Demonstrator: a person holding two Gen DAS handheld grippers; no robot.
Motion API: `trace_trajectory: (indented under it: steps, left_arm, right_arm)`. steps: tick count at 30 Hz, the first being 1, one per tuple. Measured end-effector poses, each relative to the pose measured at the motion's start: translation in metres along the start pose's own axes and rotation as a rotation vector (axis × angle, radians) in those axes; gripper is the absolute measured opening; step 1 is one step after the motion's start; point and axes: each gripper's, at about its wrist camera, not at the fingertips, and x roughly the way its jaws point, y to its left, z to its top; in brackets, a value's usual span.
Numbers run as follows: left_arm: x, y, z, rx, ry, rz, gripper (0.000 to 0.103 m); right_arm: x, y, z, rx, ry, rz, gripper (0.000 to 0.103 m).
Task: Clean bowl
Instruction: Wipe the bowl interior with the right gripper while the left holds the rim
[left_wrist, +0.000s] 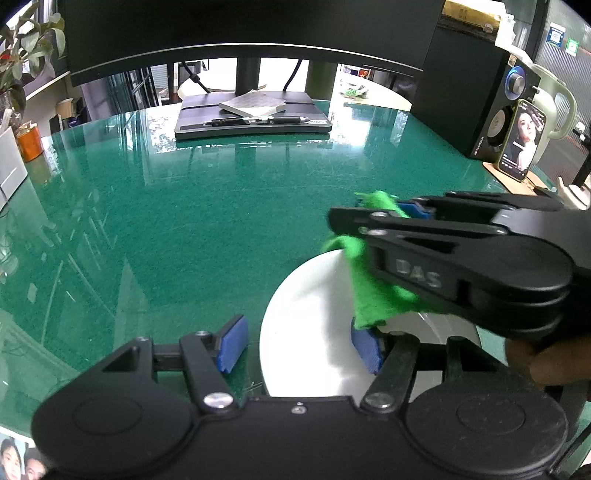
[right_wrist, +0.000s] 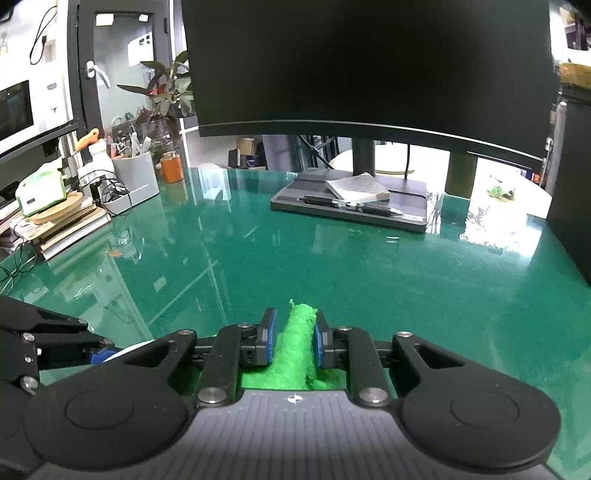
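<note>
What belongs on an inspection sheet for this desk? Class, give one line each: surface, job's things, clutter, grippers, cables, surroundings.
surface: glossy green desk, full of reflections.
job's things: white bowl on the desk; green cloth drapes over it.
clutter: notepad and pens on the monitor base; phone propped up; orange tin; tissue box.
grippers: left gripper open, straddling the bowl's wall; right gripper shut on the cloth.
cables: wires tangled beside the tissue box; monitor cables behind.
surroundings: monitor, plant, speaker, kettle.
</note>
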Motion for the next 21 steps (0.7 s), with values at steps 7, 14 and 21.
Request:
trace_trajectory:
  steps: [7, 14, 21]
  left_arm:
    - [-0.001, 0.002, 0.008, 0.028, 0.033, 0.011, 0.061]
    - [0.002, 0.002, 0.017, 0.064, 0.028, -0.012, 0.062]
    - [0.004, 0.005, 0.011, 0.035, 0.039, -0.030, 0.060]
  right_arm:
    - [-0.016, -0.006, -0.006, 0.017, 0.040, -0.026, 0.022]
    - [-0.023, -0.008, 0.002, 0.095, 0.038, 0.028, 0.046]
    - [-0.029, -0.017, -0.001, 0.179, 0.069, 0.068, 0.009]
